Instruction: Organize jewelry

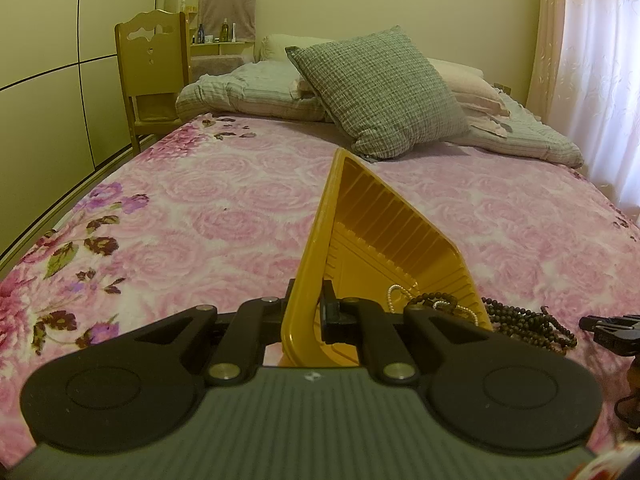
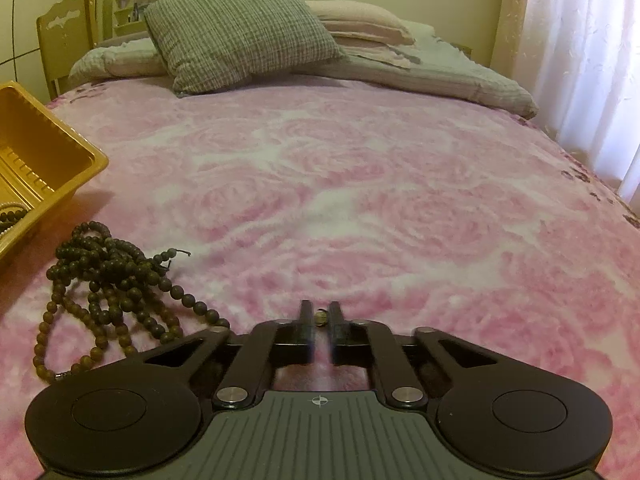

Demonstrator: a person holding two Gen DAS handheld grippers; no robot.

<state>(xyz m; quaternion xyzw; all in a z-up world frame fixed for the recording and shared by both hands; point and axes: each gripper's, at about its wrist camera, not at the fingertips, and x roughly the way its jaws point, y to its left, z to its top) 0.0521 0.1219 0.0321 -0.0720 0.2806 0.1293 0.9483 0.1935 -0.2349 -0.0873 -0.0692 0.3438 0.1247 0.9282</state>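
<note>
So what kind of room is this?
Most likely a bedroom: a bed with a pink floral blanket and a checked cushion against stacked pillows, a wooden chair beside it, and a curtained window along one side.

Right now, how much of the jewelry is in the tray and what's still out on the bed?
Done: a pearl strand and some dark beads already lie in the yellow tray, which the left gripper clamps by its rim. In hand: the right gripper is shut on a small gold piece. Left: the dark bead necklace heaped on the bedspread beside the tray.
</note>
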